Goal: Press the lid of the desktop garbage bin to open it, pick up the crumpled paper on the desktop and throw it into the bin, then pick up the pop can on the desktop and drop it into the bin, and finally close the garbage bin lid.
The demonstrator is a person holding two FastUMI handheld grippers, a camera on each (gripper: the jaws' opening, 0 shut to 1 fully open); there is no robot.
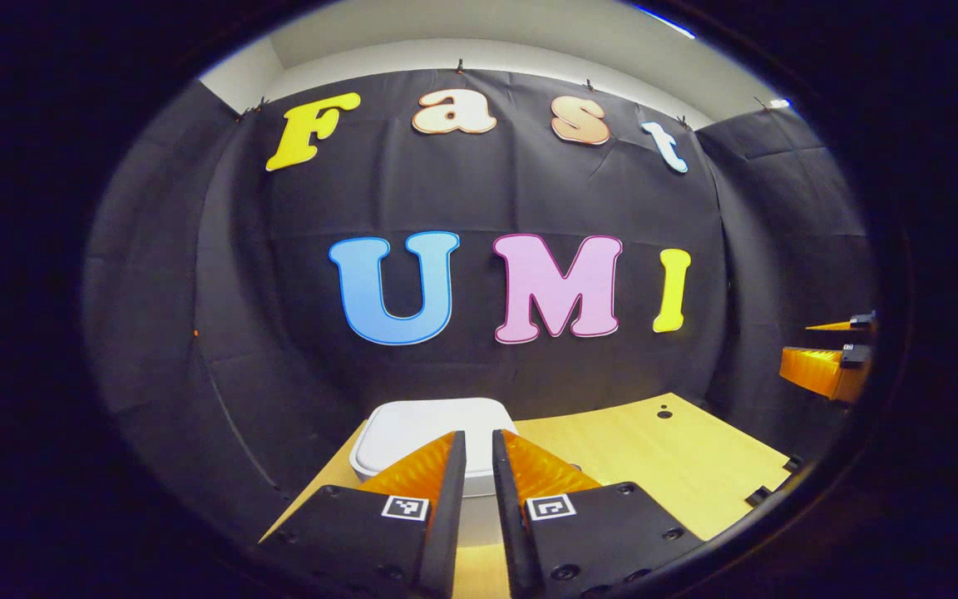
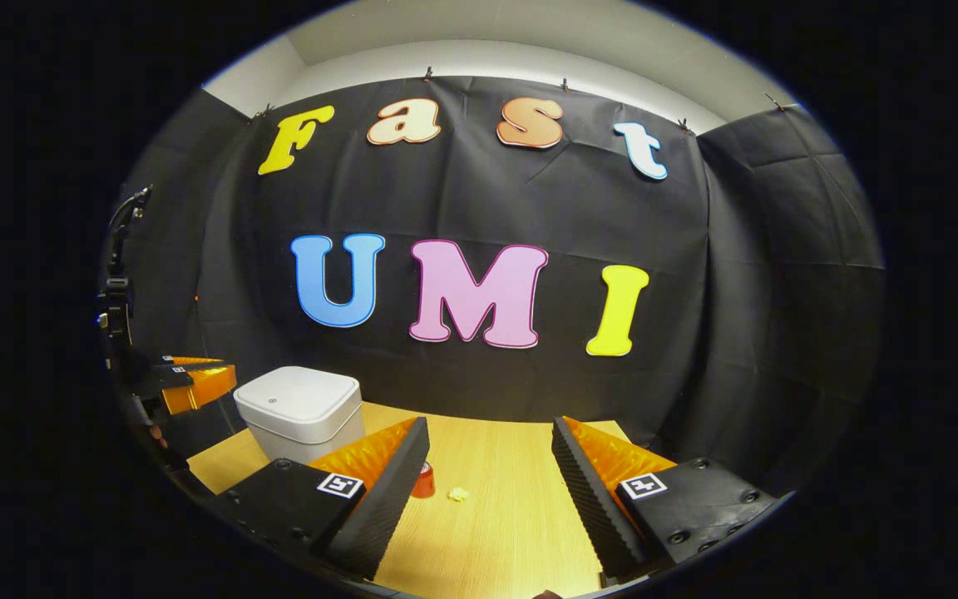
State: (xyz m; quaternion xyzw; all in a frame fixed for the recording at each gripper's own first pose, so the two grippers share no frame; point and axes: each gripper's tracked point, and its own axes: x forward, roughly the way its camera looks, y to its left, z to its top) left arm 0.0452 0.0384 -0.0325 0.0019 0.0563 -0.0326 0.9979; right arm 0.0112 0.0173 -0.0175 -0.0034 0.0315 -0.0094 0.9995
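In the left gripper view, the left gripper (image 1: 479, 466) hung above the near edge of a pale wooden table (image 1: 662, 457), its fingers drawn close together with only a narrow slit between them and nothing caught in it. Directly ahead of the fingertips stood the white garbage bin (image 1: 412, 424), lid down, at the table's left back corner. The tabletop ran to the right, bare wood with a small dark hole near its far edge. Behind it the booth's black cloth wall (image 1: 196, 274) curved round on three sides, with a strip of pale ceiling above. At the far right edge the right gripper (image 1: 832, 353) showed, too small to judge its spread.

In the right gripper view, the right gripper (image 2: 491, 466) was released, its fingers wide apart over the wood and holding nothing. Between them, on the table (image 2: 512, 516), lay a small crumpled paper (image 2: 457, 494), and just left of it a red pop can (image 2: 422, 481), partly hidden by the left finger. The bin (image 2: 300, 412) sat shut farther left, near the back wall (image 2: 762, 291). The left gripper (image 2: 196, 383) hovered beside the bin at the left edge.
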